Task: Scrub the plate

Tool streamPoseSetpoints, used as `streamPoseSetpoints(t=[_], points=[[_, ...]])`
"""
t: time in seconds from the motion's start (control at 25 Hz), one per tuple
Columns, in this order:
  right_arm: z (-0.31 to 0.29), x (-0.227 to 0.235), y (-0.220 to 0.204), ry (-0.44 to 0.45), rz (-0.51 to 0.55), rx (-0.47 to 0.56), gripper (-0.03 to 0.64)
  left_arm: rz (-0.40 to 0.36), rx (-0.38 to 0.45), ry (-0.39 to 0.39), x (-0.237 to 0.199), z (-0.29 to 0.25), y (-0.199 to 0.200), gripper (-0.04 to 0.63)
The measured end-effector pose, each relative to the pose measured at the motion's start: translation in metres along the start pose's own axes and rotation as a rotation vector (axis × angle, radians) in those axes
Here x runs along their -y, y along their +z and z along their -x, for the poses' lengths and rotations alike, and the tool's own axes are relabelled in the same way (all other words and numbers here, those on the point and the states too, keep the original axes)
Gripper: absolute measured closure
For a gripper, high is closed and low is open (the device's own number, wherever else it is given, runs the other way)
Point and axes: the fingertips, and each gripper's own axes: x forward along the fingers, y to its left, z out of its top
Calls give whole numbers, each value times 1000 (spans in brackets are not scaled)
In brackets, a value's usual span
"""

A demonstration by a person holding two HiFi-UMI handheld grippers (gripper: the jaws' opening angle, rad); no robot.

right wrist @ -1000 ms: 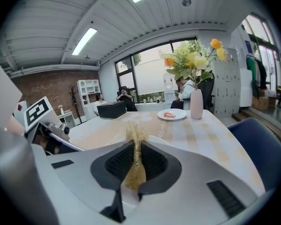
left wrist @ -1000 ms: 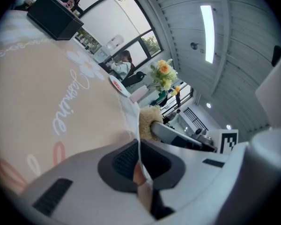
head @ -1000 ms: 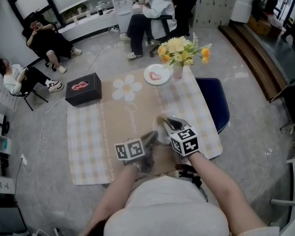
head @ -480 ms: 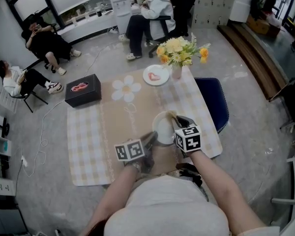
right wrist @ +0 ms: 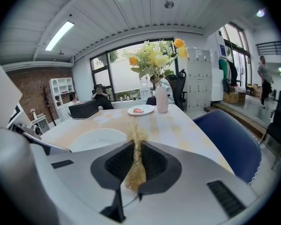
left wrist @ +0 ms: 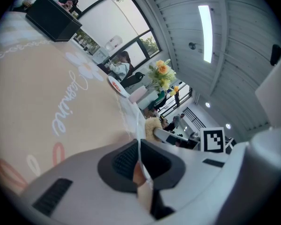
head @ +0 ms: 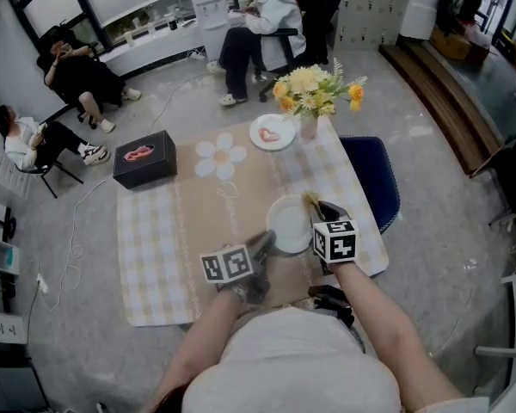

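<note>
Reaching forward from the body, both forearms run up the head view to the near edge of the worktop (head: 155,256).

Left claw (head: 261,246): low and left, marker cube facing up, pointing up and to the right. Its jaws are pinched together on the thin rim of the white plate (head: 288,226) at its lower-left edge. In the left gripper view the rim shows edge-on between the dark pads.

Right claw (head: 316,206): at the plate's right side, pointing away from the body, cube facing up. Its jaws are clamped on a golden scrub pad (head: 310,200), whose tuft pokes past the tips at the plate's upper-right rim. In the right gripper view the pad is squeezed flat, with the plate lying to the left of it.

The plate lies over the beige runner, near the worktop's front edge. Cannot tell whether it rests on the cloth or is held just off it.

Against one second ago: the plate was a narrow tilted sliver between the claws and now shows its full round face. The right claw has shifted rightward. The left claw is where it was.

Flower vase (head: 310,123), pink-marked dish (head: 273,132) and black box (head: 144,156) at the far end are unchanged.
</note>
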Motion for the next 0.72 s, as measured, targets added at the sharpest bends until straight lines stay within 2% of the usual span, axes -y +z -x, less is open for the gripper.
streamPoseSetpoints(t=[0.16,0.28,0.44,0.56,0.72], points=[[4,5,1,-15,-6,8,572,1,-1,-2,0,1,0,577],[12,2,12,14,-20,69,572,-11,-2,-3,1,1,-1,577],[21,-24,26,167,-75,147,572,-17,-2,-4,1,0,-1,577],[24,-49,24,276,-59,140,572,-8,-6,-8,1,0,-1,577],[27,-69,21,357,-65,120,572,-1,-8,-12,2,0,-1,577]])
